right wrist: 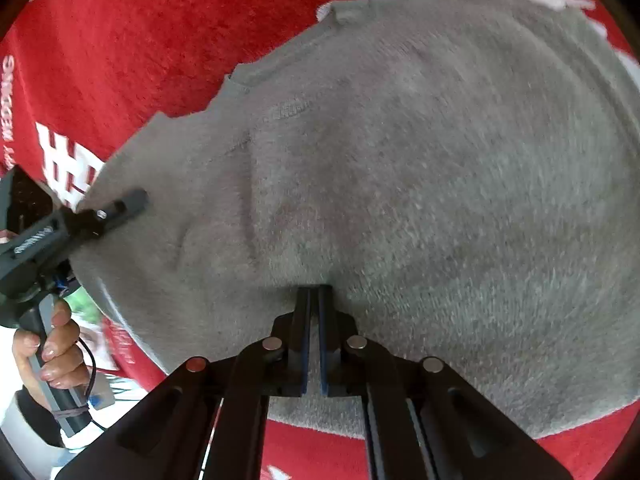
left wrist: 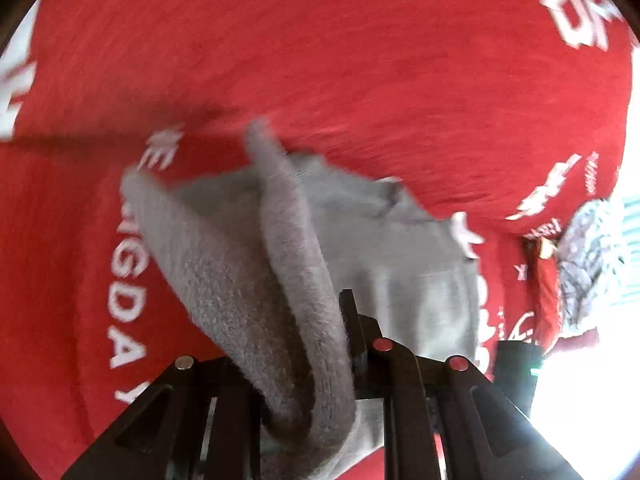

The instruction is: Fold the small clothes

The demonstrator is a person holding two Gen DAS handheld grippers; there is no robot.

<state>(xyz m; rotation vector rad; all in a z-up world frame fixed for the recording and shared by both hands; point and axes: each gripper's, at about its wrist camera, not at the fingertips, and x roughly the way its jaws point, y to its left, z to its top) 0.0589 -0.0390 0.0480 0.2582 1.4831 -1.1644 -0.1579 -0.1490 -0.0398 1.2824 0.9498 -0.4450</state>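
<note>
A small grey fleece garment (right wrist: 400,168) lies on a red cloth with white lettering (right wrist: 132,40). My right gripper (right wrist: 314,292) is shut on the garment's near edge, the fabric pinched between its fingers. My left gripper (left wrist: 332,320) is shut on another edge of the grey garment (left wrist: 400,248); a thick fold of it drapes over the fingers and hides the left one. The left gripper also shows in the right wrist view (right wrist: 120,208) at the garment's left edge, held by a hand (right wrist: 52,352).
The red cloth (left wrist: 360,60) covers the whole work surface. A patterned grey and white heap (left wrist: 588,252) lies at its right edge, next to a bright area.
</note>
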